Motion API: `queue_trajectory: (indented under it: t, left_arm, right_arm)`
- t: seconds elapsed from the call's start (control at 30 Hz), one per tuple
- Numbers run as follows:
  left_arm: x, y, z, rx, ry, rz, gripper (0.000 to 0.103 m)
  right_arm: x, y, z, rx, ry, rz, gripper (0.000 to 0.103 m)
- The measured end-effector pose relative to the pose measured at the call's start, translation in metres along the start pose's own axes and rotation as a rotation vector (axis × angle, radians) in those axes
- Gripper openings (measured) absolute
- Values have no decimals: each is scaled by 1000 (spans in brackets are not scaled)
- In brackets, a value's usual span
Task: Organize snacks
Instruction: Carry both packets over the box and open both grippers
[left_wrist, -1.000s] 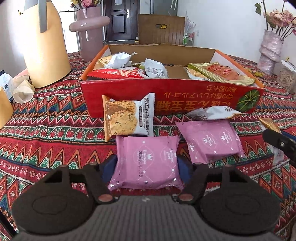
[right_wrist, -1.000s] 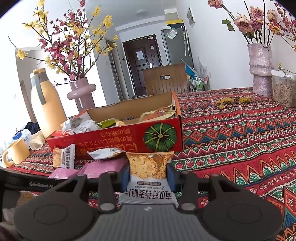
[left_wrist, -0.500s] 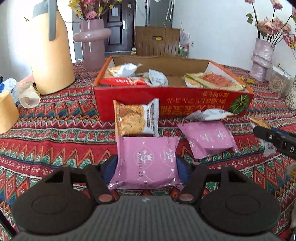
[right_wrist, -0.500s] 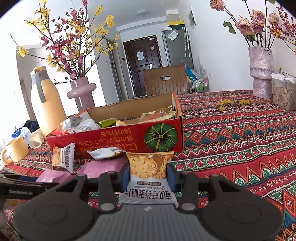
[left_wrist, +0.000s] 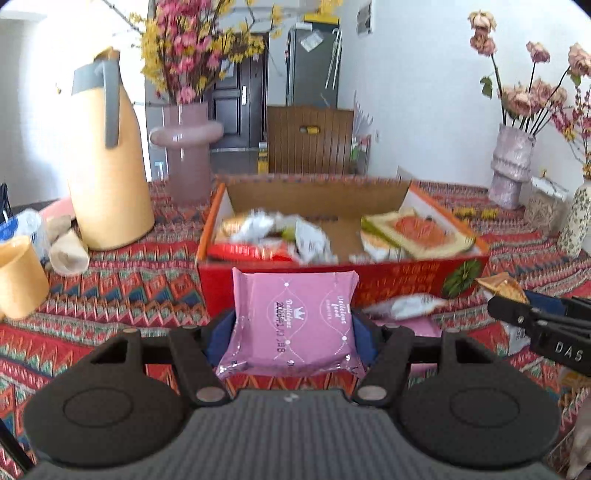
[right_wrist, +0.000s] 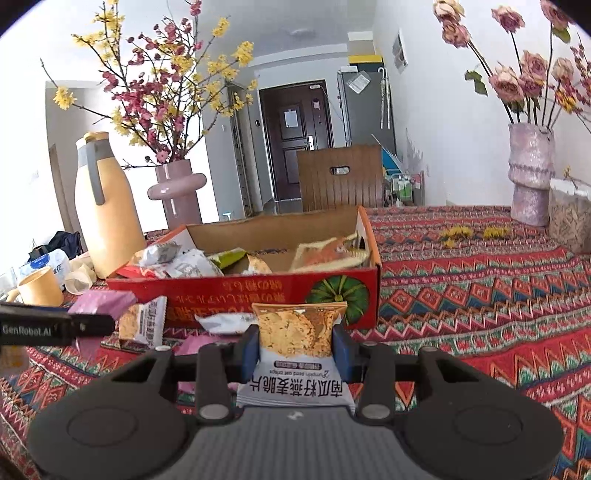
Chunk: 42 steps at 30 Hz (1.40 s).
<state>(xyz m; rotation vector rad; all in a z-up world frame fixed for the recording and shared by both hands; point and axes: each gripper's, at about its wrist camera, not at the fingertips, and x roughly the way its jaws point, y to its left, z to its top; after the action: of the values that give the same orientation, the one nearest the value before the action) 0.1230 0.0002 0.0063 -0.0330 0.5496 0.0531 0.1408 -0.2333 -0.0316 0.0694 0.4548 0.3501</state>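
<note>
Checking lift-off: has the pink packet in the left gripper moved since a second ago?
Yes. The pink packet has risen: it now overlaps the red box front instead of lying below it.

Yellow jug (left_wrist: 107, 155) beside pink vase (left_wrist: 186, 147) — patterned tablecloth (right_wrist: 480, 295) beneath.

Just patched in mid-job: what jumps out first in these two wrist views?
Each gripper holds a snack: the left gripper clamps a pink packet, the right gripper an oat crisp packet. Just beyond both sits the red cardboard box, already strewn with wrappers, on a bright zigzag tablecloth. A yellow jug stands to its left.
</note>
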Motion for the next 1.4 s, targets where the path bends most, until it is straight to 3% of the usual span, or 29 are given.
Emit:
queue_trajectory:
  t: [0.4, 0.7, 0.87, 1.07, 1.4]
  left_arm:
    - [1, -12, 49, 25, -126, -4, 66]
    - [30, -17, 79, -1, -168, 9, 67]
    - [61, -18, 81, -8, -199, 39, 67]
    - [98, -16, 70, -16, -150, 58, 67]
    - [103, -9, 66, -32, -144, 50, 68]
  right_arm:
    - [15, 15, 43, -72, -69, -11, 40]
    - [51, 25, 78, -95, -88, -26, 40]
    - [83, 26, 88, -87, -71, -47, 40]
    - [114, 17, 76, -54, -65, -78, 40]
    - [127, 17, 70, -67, -31, -79, 41]
